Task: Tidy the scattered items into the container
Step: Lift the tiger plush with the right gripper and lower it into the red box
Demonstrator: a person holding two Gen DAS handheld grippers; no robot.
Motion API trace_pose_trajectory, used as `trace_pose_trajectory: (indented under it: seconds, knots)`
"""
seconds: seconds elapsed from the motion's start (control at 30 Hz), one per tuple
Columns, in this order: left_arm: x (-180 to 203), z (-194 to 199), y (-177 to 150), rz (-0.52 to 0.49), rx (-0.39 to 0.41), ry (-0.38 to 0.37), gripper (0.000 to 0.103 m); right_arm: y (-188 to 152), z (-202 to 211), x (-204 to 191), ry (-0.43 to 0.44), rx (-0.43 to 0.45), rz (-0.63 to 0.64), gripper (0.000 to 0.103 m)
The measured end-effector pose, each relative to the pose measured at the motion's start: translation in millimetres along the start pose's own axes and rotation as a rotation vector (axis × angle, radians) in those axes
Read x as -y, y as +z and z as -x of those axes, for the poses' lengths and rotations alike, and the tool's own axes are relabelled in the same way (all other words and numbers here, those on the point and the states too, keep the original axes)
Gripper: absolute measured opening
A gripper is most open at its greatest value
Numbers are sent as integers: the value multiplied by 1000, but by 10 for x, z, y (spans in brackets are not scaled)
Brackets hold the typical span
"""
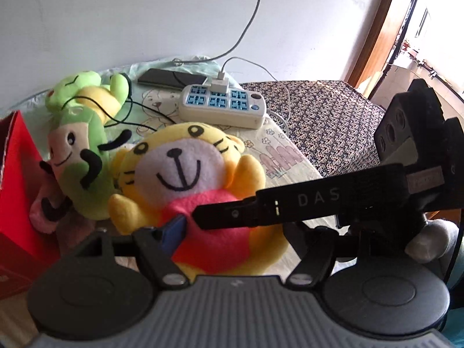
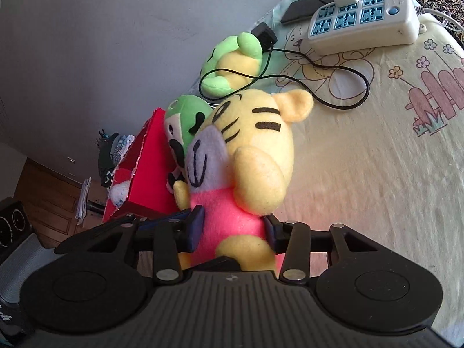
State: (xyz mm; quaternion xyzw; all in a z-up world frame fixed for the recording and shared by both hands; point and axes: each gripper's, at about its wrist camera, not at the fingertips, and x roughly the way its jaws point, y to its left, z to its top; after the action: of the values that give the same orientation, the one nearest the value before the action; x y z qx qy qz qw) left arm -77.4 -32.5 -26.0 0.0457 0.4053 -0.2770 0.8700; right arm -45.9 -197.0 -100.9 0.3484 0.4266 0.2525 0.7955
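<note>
A yellow tiger plush (image 1: 185,168) in a pink shirt lies on the bed. My right gripper (image 2: 233,226) is shut on its pink body (image 2: 232,217); that gripper shows in the left wrist view as a black arm (image 1: 290,203) reaching in from the right. My left gripper (image 1: 232,235) is open, its blue left pad (image 1: 174,232) touching the tiger's shirt. A green and pink plush (image 1: 81,150) leans against the tiger and the red box (image 1: 17,191), which also shows in the right wrist view (image 2: 145,179).
A white power strip (image 1: 223,104) with a charger, a black phone (image 1: 171,78) and a thin black cable (image 2: 319,87) lie on the cartoon-print sheet (image 2: 377,159). A patterned dark blanket (image 1: 324,116) covers the far right. A white wall stands behind.
</note>
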Motion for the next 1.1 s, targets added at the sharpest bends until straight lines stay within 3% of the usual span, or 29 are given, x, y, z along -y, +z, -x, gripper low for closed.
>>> trace_pose_trajectory:
  seconds: [0.33,0.63,0.87,0.97,1.0,1.1]
  knots:
    - [106,573,-32,-86,178,87,74,-81,181,-428,94,122,45,44]
    - [-501,946,143,-106,290,143,74,61,-210,-1106,101,201,171,44]
    - [-1398,1113,230,-74,275,123,75,103,-832,-1699,33,212,213,44]
    - [-1704,1084,232,-87,243,105,75,76,-1146,-1899,-43,218,238,42]
    - [-1765,1067,210,-108,241,101,69,65,-1247,-1949,-62,222,244,41]
    - [-1991,971,183,-112,211,72,63,43,-1503,-2045,-135,245,273,35]
